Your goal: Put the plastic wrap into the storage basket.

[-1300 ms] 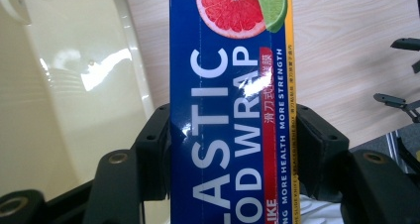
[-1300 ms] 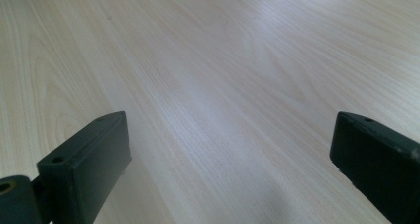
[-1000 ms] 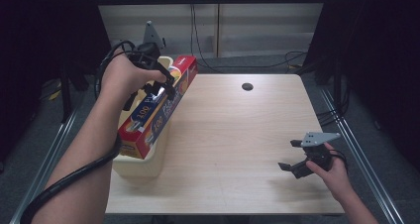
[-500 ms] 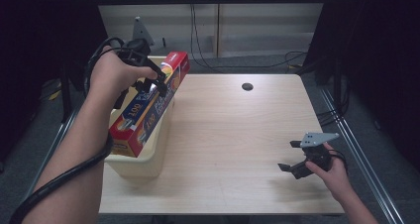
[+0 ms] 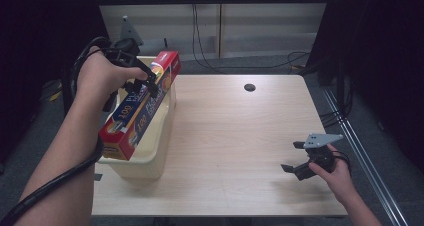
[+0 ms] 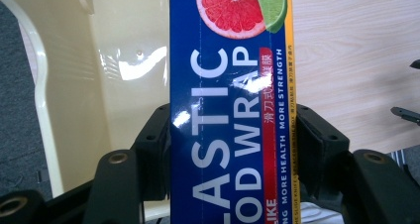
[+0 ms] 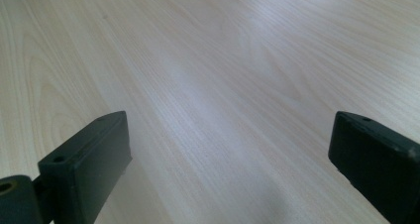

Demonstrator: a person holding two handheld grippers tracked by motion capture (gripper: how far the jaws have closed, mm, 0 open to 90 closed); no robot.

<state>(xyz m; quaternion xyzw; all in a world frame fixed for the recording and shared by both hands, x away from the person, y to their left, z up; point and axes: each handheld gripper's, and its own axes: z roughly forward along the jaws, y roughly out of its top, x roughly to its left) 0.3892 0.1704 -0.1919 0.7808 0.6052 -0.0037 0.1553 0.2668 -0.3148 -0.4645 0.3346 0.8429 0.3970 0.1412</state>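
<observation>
Box (image 5: pixel 138 106) clamped in left tool (image 5: pixel 145 83), tilted over bin (image 5: pixel 150 158), left of frame; left gripper view reads blue "PLASTIC FOOD WRAP" face, citrus picture; right tool (image 5: pixel 296 158) wide open, nothing held, lower right over worktop (image 5: pixel 240 136).

plastic wrap box (image 6: pixel 228 110) face reads "ASTIC", "OD WRAP", "MORE HEALTH MORE STRENGTH", Chinese characters on a red strip, "100" on its side in the high view

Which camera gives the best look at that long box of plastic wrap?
The high view: it shows the whole plastic wrap box, tilted over the cream bin and clamped in the left gripper. The left gripper view shows a close stretch of its blue label between the jaws. The right gripper view faces bare table.
</observation>
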